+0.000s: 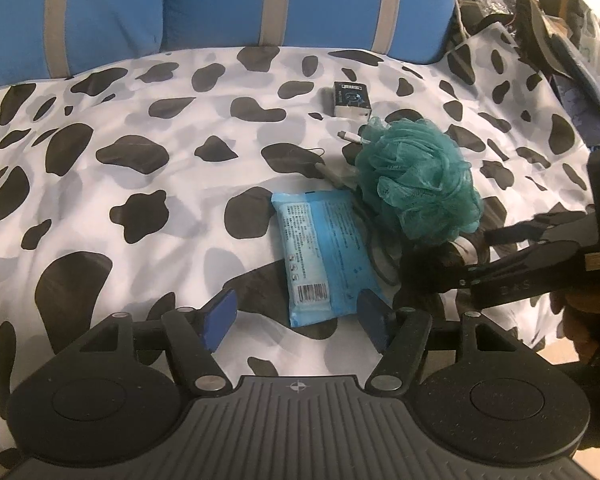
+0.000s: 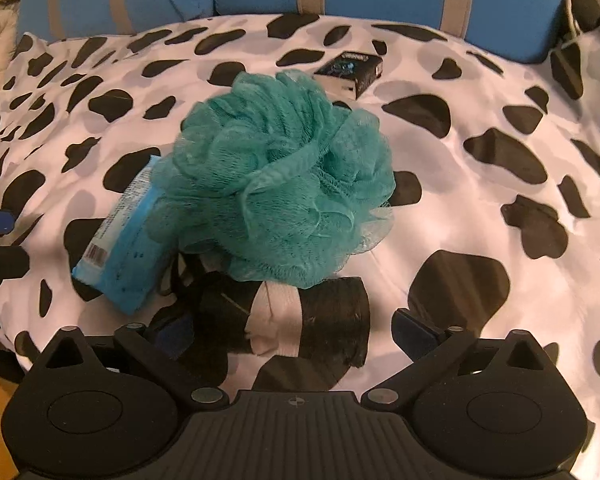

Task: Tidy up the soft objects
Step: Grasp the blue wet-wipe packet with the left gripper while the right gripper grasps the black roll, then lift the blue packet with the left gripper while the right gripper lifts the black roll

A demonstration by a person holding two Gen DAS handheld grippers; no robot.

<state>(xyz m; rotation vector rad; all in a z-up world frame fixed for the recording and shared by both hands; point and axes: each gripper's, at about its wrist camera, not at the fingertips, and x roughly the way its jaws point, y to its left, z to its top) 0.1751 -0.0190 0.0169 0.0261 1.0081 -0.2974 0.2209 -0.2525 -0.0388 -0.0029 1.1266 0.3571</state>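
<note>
A teal mesh bath pouf (image 1: pixel 418 180) lies on the cow-print bedspread (image 1: pixel 120 120), right of a blue tissue pack (image 1: pixel 324 256). My left gripper (image 1: pixel 296 316) is open, its jaws on either side of the pack's near end. In the right wrist view the pouf (image 2: pixel 280 188) sits just beyond a black roll with a white band (image 2: pixel 300 320), and the tissue pack (image 2: pixel 128 248) lies to its left. My right gripper (image 2: pixel 296 328) is open, its jaws on either side of the black roll. It also shows in the left wrist view (image 1: pixel 500 256).
A small black box (image 1: pixel 350 100) and a white cable end (image 1: pixel 350 136) lie beyond the pouf. Blue pillows with grey stripes (image 1: pixel 220 4) line the back. Cluttered bags and dark items (image 1: pixel 540 28) sit at the far right. A thin black loop (image 1: pixel 380 256) lies by the pack.
</note>
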